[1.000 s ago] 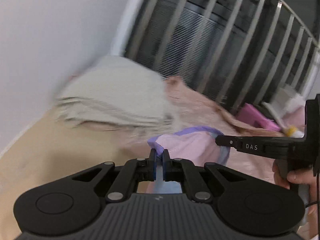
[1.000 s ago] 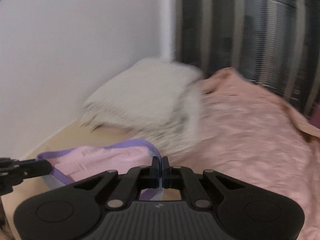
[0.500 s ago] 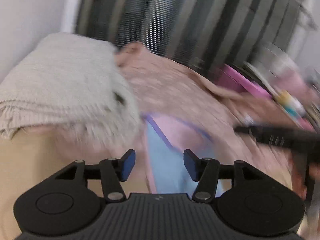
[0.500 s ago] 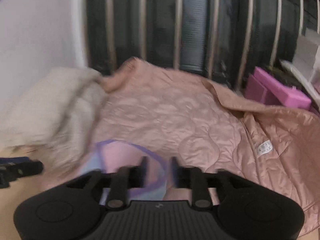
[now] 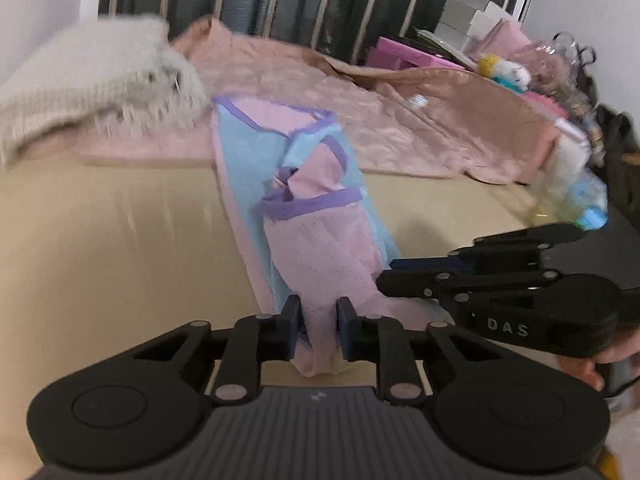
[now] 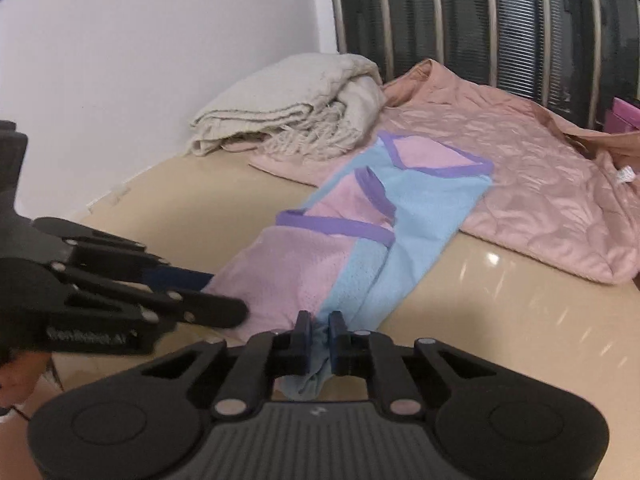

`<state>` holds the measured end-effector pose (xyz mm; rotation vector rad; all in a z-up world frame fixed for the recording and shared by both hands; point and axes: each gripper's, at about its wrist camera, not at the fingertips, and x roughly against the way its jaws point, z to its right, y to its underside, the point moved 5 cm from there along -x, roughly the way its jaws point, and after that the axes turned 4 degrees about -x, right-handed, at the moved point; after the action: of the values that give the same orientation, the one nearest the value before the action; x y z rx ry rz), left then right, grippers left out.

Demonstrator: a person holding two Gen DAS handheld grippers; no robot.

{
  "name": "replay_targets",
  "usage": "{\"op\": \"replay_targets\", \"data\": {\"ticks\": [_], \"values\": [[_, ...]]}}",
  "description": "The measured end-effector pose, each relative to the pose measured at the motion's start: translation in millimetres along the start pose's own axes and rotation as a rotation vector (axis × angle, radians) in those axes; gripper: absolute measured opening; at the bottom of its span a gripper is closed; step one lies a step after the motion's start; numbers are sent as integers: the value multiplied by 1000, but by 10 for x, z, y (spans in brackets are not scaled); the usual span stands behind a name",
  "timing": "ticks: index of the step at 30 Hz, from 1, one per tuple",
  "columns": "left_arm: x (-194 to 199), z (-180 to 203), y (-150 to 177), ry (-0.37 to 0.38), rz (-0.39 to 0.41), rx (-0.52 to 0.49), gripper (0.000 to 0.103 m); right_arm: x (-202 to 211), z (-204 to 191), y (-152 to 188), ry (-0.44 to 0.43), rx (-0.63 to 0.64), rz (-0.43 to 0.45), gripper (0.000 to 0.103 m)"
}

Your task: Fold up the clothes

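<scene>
A pink and light-blue garment with purple trim (image 5: 316, 216) lies folded lengthwise in a long strip on the beige table, its far end on the pink quilt; it also shows in the right wrist view (image 6: 360, 240). My left gripper (image 5: 318, 330) is partly closed, its fingers on either side of the pink near corner. My right gripper (image 6: 320, 336) is nearly shut on the light-blue near corner. Each gripper shows in the other's view, the right one (image 5: 404, 276) and the left one (image 6: 224, 296).
A folded cream knitted blanket (image 6: 288, 108) lies at the back left by the white wall. A pink quilt (image 6: 532, 184) covers the back of the beige table (image 6: 500, 320). Pink boxes, a plastic bottle (image 5: 576, 196) and clutter sit at the far right. Dark window bars stand behind.
Both grippers let go of the garment's far end, opened, and pulled back to the near end. They now close around the near corners. The garment lies laid out on the table.
</scene>
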<state>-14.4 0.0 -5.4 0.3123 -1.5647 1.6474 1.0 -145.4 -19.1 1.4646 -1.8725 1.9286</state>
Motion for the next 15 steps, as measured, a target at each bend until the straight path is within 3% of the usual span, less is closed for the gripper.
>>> {"op": "replay_targets", "data": {"ticks": [3,5,6,7,9,10,12,15], "values": [[295,133,295,105,-13,29,22,340,-116,317,-27,-5,-26,8],[602,174,467,144,45,5,56,620,-219,522,-40,60,-3,11],[761,217,524,115,99,-63,63,793,-289,614,-43,141,37,27],[880,298,567,59,153,-166,70,967,-360,706,-46,221,76,50],[1020,550,691,-96,242,-463,80,1235,-536,889,-29,433,159,67],[1074,683,756,-163,278,-605,81,1312,-650,978,-4,577,201,67],[1015,946,946,-196,283,-829,81,1289,-852,1161,9,804,186,67],[854,1185,1296,-195,300,-1050,81,1110,-969,1431,37,1042,128,66]]}}
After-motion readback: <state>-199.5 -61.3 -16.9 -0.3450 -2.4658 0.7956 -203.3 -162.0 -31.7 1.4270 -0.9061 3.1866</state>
